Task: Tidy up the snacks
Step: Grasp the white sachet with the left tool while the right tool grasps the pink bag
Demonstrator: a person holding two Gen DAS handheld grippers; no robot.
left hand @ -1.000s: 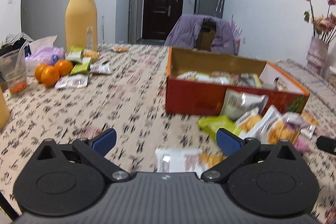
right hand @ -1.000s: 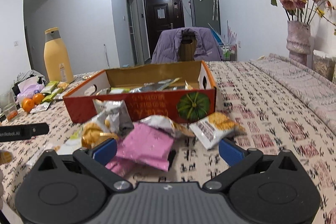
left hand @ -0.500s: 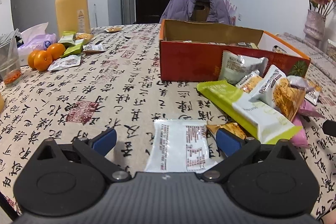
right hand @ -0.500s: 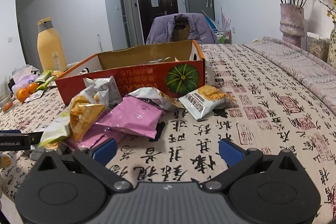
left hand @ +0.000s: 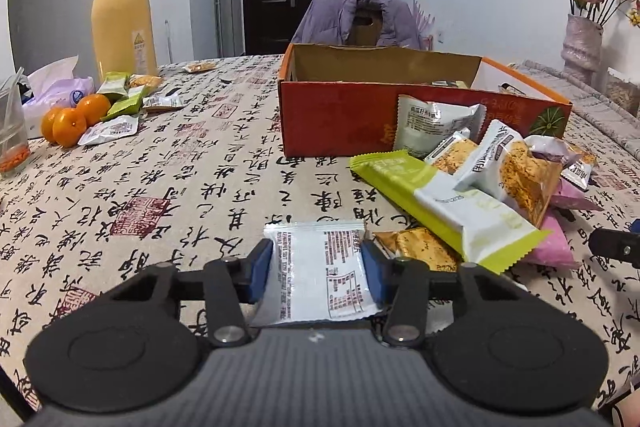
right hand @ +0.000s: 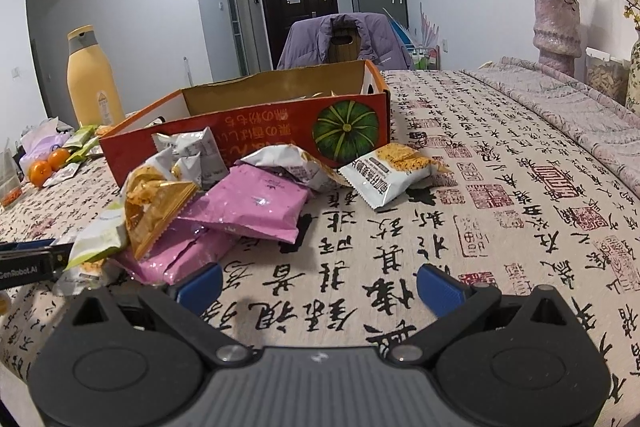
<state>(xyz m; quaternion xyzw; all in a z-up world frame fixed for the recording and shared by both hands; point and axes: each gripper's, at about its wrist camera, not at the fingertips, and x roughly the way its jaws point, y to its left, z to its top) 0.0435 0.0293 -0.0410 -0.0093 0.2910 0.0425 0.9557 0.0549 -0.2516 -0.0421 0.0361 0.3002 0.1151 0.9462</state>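
Left wrist view: the left tool (left hand: 316, 273) is closing on a white snack packet (left hand: 320, 273) lying flat on the table (left hand: 160, 187), pads touching both edges; the box (left hand: 340, 119) sits ahead.

Right wrist view: the right tool (right hand: 319, 285) is spread wide over bare cloth, pink packets (right hand: 248, 205) ahead-left.

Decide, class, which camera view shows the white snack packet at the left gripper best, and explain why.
The left wrist view. The white packet lies flat on the cloth, label up, between the blue pads of the left gripper, whose jaws are closing on it. The right wrist view does not show the packet, only the left gripper's tip at its left edge.
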